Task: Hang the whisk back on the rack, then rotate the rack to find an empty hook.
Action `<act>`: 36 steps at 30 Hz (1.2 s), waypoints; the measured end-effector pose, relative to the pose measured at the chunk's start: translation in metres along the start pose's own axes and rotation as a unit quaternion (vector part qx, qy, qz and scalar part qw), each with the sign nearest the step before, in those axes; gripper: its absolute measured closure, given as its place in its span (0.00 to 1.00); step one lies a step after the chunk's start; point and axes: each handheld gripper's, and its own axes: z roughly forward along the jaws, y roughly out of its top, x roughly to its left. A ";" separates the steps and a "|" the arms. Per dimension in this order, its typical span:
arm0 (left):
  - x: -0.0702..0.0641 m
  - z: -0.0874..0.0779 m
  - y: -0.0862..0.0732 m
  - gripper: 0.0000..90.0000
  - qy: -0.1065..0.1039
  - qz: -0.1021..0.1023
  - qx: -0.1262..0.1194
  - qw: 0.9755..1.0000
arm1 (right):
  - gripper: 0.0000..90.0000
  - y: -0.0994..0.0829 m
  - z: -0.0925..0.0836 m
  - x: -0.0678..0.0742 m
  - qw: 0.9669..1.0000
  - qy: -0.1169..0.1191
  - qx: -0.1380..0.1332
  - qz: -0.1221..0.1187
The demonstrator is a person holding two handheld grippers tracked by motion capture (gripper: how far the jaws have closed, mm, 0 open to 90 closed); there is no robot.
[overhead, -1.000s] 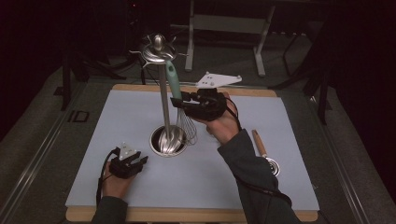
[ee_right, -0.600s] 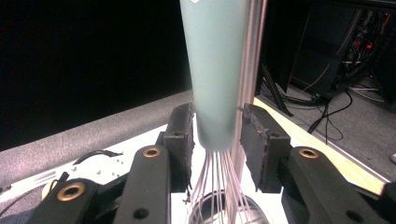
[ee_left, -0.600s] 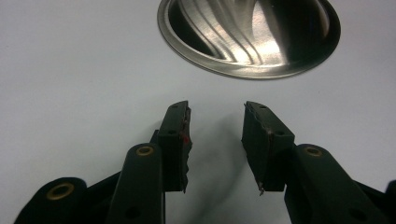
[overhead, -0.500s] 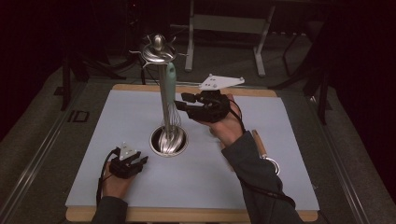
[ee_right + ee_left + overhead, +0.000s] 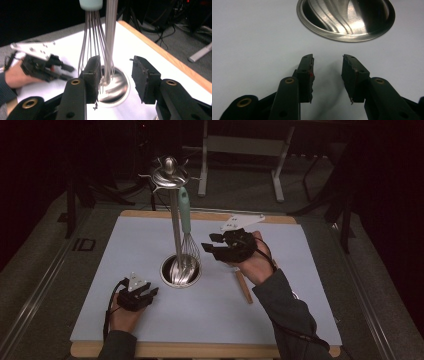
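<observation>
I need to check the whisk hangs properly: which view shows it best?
The high view: the whisk shows whole, green handle up at the stand's top, wires down by the base. The right gripper view shows the wires up close. The left gripper view shows the stand's base.

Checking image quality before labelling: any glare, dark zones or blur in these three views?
High view: the mat is evenly lit, the room behind nearly black, grain throughout. Left gripper view: bright glare streaks on the steel base; the left claw is sharp and casts a soft shadow. Right gripper view: the whisk wires are slightly soft, background dark.
</observation>
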 end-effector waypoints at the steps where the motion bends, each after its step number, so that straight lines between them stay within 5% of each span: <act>1: 0.000 0.000 0.000 0.69 0.000 0.001 0.001 1.000 | 0.64 -0.003 0.000 -0.001 1.000 -0.001 0.004 -0.001; 12: 0.000 0.000 0.000 0.69 0.000 -0.002 -0.001 1.000 | 0.61 -0.025 0.003 -0.002 0.999 -0.012 0.048 -0.014; 21: 0.002 -0.001 0.000 0.70 -0.002 -0.006 -0.005 1.000 | 0.59 -0.046 0.000 -0.006 0.998 -0.012 0.057 -0.004; 25: 0.002 -0.004 -0.001 0.73 0.002 -0.008 -0.020 1.000 | 0.58 -0.059 -0.004 -0.007 0.998 -0.013 0.061 0.004; 29: 0.000 -0.010 0.001 0.79 -0.017 -0.023 -0.042 0.999 | 0.57 -0.075 -0.012 -0.011 0.998 -0.022 0.062 0.016; 36: -0.014 -0.032 0.023 0.88 -0.035 0.000 -0.089 0.995 | 0.56 -0.113 -0.024 -0.015 0.996 -0.048 0.072 0.036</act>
